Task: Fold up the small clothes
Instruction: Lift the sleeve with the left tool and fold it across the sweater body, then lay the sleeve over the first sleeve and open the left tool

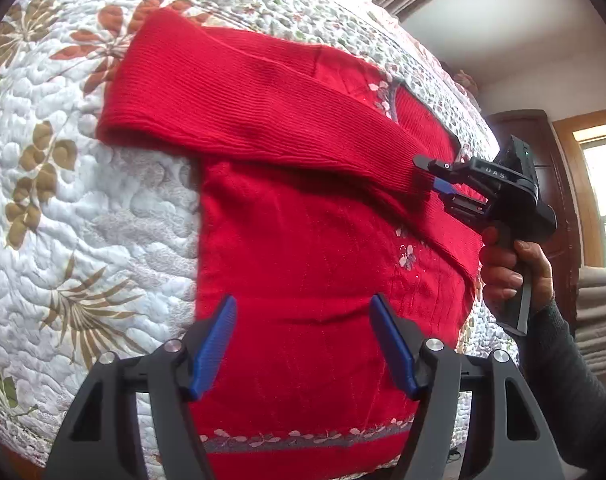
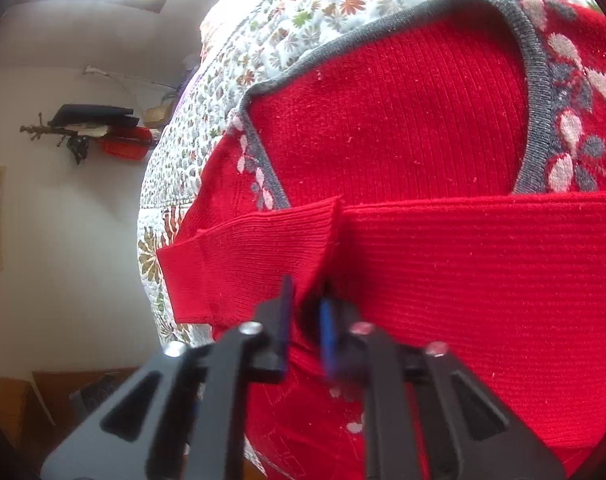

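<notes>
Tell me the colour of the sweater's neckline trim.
Grey, on the red sweater; neckline trim shows best in the right wrist view.

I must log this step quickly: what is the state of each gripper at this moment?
Left gripper: open, holding nothing, over the red sweater.
Right gripper: shut on the sleeve folded across the sweater.

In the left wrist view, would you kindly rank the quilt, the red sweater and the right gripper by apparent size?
1. Quilt, though the fisheye distorts it.
2. Red sweater.
3. Right gripper, pinching the sleeve.
</notes>
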Action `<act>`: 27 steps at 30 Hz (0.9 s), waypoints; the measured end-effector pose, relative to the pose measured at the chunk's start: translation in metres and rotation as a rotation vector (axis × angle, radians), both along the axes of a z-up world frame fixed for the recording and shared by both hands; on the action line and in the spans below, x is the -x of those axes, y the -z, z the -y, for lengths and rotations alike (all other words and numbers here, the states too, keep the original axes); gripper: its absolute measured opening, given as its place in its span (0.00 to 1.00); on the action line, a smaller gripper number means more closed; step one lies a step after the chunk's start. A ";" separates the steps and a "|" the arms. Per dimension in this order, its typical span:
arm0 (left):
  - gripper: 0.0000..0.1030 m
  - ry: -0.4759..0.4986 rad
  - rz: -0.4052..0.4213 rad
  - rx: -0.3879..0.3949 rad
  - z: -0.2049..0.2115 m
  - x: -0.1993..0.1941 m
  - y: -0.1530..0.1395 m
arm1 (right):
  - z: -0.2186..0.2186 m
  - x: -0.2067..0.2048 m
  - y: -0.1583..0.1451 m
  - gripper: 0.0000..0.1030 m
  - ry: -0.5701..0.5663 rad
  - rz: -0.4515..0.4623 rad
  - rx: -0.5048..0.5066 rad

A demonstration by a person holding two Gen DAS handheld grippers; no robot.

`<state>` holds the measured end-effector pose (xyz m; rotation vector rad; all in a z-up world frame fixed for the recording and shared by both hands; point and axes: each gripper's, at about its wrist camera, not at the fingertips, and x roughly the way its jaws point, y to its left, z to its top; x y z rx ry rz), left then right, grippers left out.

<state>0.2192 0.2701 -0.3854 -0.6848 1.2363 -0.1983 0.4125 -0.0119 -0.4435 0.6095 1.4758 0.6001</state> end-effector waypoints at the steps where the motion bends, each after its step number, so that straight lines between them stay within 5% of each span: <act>1: 0.67 -0.005 -0.002 0.000 -0.002 0.000 0.001 | 0.001 0.000 -0.002 0.05 0.011 -0.002 -0.006; 17: 0.67 -0.029 0.006 -0.017 -0.010 -0.006 -0.013 | 0.086 0.007 -0.117 0.04 0.139 0.204 0.003; 27: 0.67 -0.014 0.027 -0.038 -0.009 -0.021 -0.023 | 0.160 0.034 -0.104 0.04 0.250 0.185 0.064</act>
